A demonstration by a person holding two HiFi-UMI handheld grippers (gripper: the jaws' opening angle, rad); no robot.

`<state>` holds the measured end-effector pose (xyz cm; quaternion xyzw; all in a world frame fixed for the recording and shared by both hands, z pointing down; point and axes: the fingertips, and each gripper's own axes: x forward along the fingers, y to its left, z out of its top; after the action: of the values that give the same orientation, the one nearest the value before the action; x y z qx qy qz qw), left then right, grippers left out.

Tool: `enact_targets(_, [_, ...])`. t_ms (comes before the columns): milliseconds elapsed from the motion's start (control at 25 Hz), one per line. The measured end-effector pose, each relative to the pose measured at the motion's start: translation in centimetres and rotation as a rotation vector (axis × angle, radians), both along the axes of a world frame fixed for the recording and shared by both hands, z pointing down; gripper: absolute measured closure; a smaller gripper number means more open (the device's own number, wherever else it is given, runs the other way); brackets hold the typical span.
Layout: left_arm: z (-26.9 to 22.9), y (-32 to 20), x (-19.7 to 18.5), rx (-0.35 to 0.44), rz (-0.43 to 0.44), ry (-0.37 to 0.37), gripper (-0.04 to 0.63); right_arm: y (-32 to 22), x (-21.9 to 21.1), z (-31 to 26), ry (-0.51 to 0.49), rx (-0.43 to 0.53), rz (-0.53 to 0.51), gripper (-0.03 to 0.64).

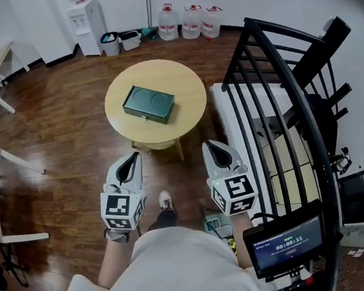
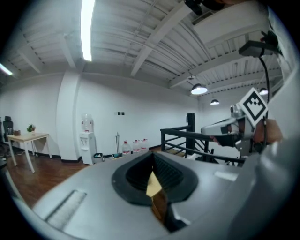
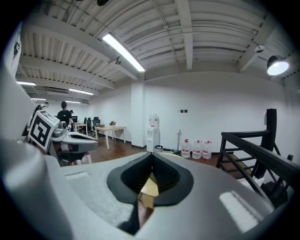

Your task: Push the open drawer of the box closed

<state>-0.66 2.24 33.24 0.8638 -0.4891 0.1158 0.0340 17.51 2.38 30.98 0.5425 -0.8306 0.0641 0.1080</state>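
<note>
The small screen (image 1: 288, 245) shows a timer, seemingly 00:00:11; other print is illegible

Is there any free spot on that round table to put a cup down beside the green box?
Yes. The green box sits left of centre on the round table, so the widest bare wood lies between its right end and the rim nearest the black railing. A narrower strip follows the near rim. The left side is tightest.

round table (image 1: 190, 102) mid-floor | three water jugs (image 1: 190, 22) at wall | dispenser (image 1: 86, 19) nearby | black railing (image 1: 271, 67)
</note>
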Motion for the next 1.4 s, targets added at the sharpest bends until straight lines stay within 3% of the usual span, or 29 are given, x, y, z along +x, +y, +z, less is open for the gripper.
enact_targets(200, [-0.3,8.9,4.0,0.074,0.096,-0.056,0.594,7.2,-0.3,1.4,-0.029,-0.033,-0.063,0.614])
enact_targets(320, [0.7,14.2,7.0,0.058,0.141,-0.066,0.598,12.0,1.2,2.9,-0.044,-0.08,-0.074,0.612])
enact_targets(480, [1.6,20.1,9.6,-0.031,0.098,-0.048,0.598,17.8,4.0,4.4,-0.043,-0.167,-0.1,0.612])
enact_targets(600, [1.2,22.6,9.3,-0.048,0.058,-0.05,0.598,20.4,4.9,4.3,-0.045,-0.18,-0.105,0.612])
enact_targets(840, [-1.7,25.4,8.5,0.067,0.137,-0.101,0.603,22.4,3.6,0.9,-0.064,-0.077,-0.075,0.612])
enact_targets(1080, [-5.7,24.6,6.5,0.13,0.094,-0.045,0.597,23.7,2.0,-6.3,-0.073,0.204,-0.07,0.614])
enact_targets(1200, [-6.0,24.5,4.6,0.107,0.043,-0.024,0.588,23.5,1.4,-7.2,-0.1,0.204,-0.054,0.614])
enact_targets(1400, [-6.8,23.6,3.4,0.134,0.049,-0.028,0.589,23.2,-0.2,-8.2,-0.101,0.215,-0.093,0.614])
